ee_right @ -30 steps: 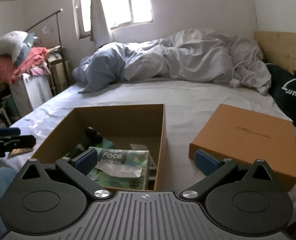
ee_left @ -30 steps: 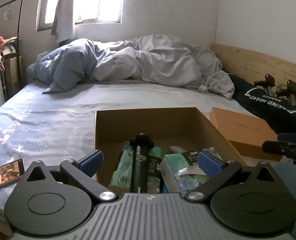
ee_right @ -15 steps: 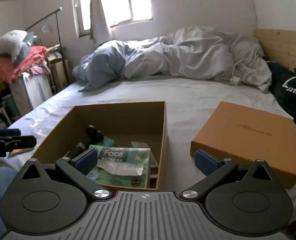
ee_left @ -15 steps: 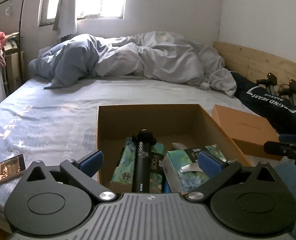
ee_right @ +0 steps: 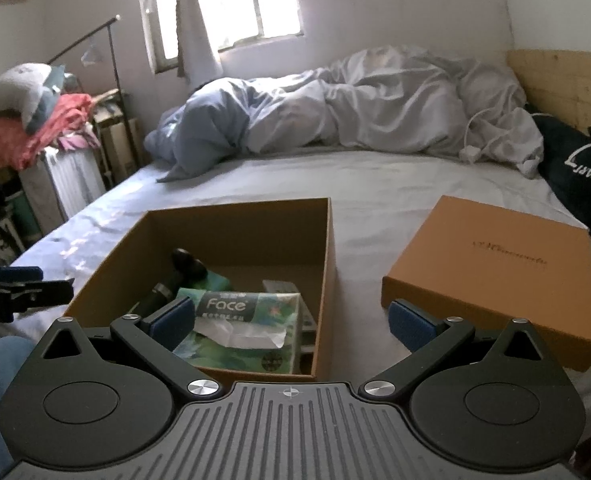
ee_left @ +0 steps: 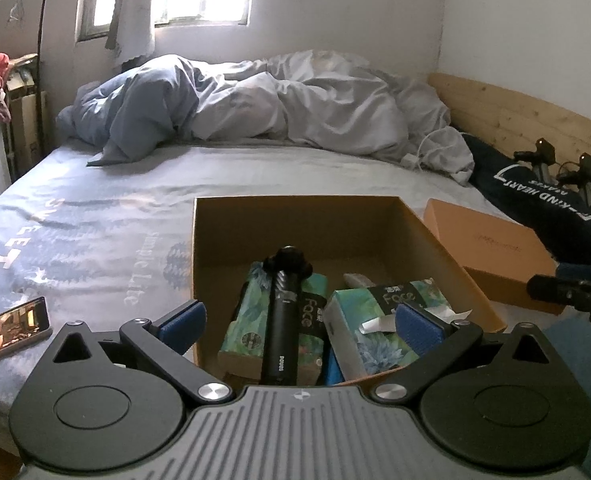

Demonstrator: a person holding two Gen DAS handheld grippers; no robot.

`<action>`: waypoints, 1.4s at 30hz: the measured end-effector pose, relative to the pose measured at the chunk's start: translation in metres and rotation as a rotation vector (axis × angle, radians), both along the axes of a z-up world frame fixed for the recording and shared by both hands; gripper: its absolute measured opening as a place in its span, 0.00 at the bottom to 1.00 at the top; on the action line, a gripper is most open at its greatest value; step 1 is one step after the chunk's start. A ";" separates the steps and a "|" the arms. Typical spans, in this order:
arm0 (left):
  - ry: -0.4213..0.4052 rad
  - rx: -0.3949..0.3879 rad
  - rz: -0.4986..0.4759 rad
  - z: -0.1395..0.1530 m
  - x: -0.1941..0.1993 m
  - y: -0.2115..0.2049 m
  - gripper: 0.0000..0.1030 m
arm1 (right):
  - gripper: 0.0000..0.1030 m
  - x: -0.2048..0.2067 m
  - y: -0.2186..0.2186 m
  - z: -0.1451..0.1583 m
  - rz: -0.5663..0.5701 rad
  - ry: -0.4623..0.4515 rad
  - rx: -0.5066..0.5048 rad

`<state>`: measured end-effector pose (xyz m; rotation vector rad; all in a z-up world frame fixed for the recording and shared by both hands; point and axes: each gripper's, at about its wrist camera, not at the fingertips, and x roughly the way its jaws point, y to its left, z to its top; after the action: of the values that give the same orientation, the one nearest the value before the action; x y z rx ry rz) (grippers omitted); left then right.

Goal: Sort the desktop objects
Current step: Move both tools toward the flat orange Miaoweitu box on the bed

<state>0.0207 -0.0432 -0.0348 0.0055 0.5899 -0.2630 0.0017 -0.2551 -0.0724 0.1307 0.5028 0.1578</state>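
Phone (ee_left: 11,330) lies flat on bed (ee_left: 95,216), left of box (ee_left: 295,216): thin, slick, stiff; pinch across long edges.

Left tool (ee_left: 301,320) released, holding nothing.

In box: black rod (ee_left: 281,320) atop tissue pack (ee_left: 309,320); rod rigid, packs soft, light.

Right tool (ee_right: 291,320) released, holding nothing.

Lid (ee_right: 495,272) right, light.

You had a plain brown cardboard box (ee_left: 295,216) holding teal-green, leaf-patterned tissue packs (ee_left: 387,312) and a black cylindrical tool (ee_left: 281,320). Beside it lay an orange flat box (ee_right: 495,264) on the pale blue-grey bed sheet (ee_left: 95,216), which was printed with white lettering. Your fingers (ee_left: 183,320) carried blue pads on black arms.
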 end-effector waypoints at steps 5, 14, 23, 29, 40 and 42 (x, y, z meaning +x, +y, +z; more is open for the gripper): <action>0.022 0.000 -0.017 0.003 0.007 -0.006 1.00 | 1.00 0.003 -0.013 0.006 -0.036 0.005 0.054; 0.008 -0.067 -0.092 0.032 0.059 -0.056 1.00 | 1.00 0.006 -0.083 0.025 -0.237 -0.023 0.196; 0.014 -0.037 -0.280 0.044 0.128 -0.163 1.00 | 1.00 0.005 -0.171 0.031 -0.425 -0.041 0.162; 0.062 -0.016 -0.372 0.025 0.162 -0.233 1.00 | 1.00 0.014 -0.225 0.016 -0.518 0.000 0.140; 0.210 0.076 -0.392 -0.046 0.230 -0.319 1.00 | 1.00 0.057 -0.297 -0.043 -0.587 0.109 0.193; 0.249 0.087 -0.382 -0.060 0.244 -0.325 1.00 | 1.00 0.065 -0.305 -0.057 -0.590 0.132 0.199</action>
<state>0.2644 -0.3678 -0.0952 0.1731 0.8477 -0.6146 0.0670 -0.5605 -0.1291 0.4790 0.5599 -0.3810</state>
